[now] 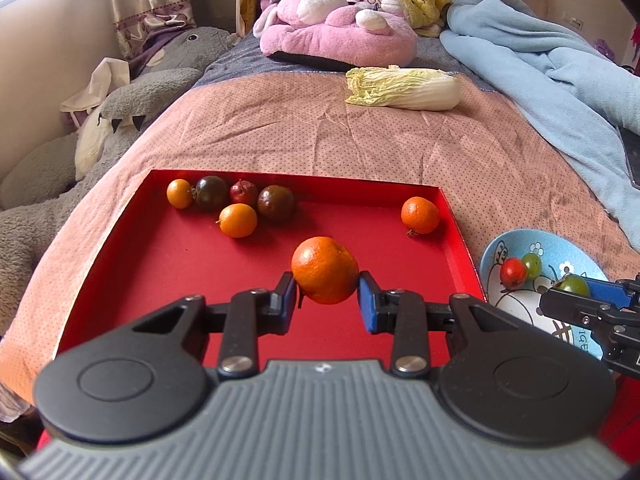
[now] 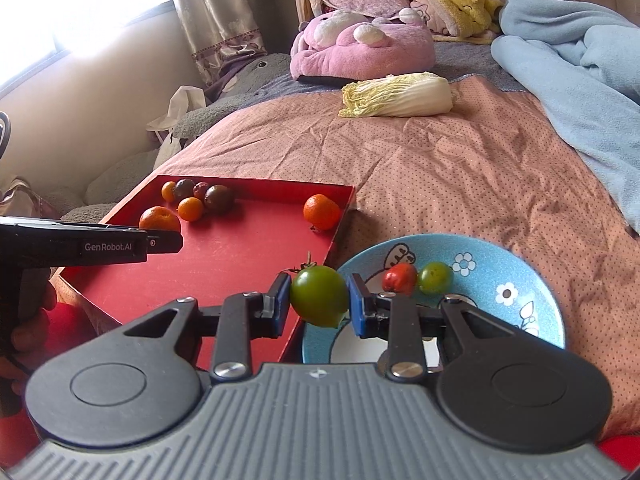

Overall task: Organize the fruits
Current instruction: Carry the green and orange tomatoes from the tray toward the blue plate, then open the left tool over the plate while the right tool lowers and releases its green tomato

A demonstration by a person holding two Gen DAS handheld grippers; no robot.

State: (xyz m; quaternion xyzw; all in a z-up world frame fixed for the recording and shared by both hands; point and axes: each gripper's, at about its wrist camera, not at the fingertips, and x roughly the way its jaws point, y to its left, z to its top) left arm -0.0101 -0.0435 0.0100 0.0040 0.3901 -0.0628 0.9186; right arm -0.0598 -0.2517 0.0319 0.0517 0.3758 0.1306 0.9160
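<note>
Here's the bed (image 1: 400, 152), pink dotted quilt filling mid-frame, with the red tray (image 1: 168, 264) sitting lower left and the blue cartoon bowl (image 2: 500, 264) just beside its right edge. The left gripper (image 1: 326, 298) has its fingers clamped on an orange (image 1: 325, 270) above the tray; the right gripper (image 2: 319, 300) has its fingers squeezed onto a green tomato (image 2: 319, 295) over the bowl's near rim. A napa cabbage (image 1: 404, 89) lies further up, a pink plush (image 1: 340, 28) top centre, a blue blanket (image 1: 540, 60) upper right, curtains (image 1: 148, 4) upper left.
</note>
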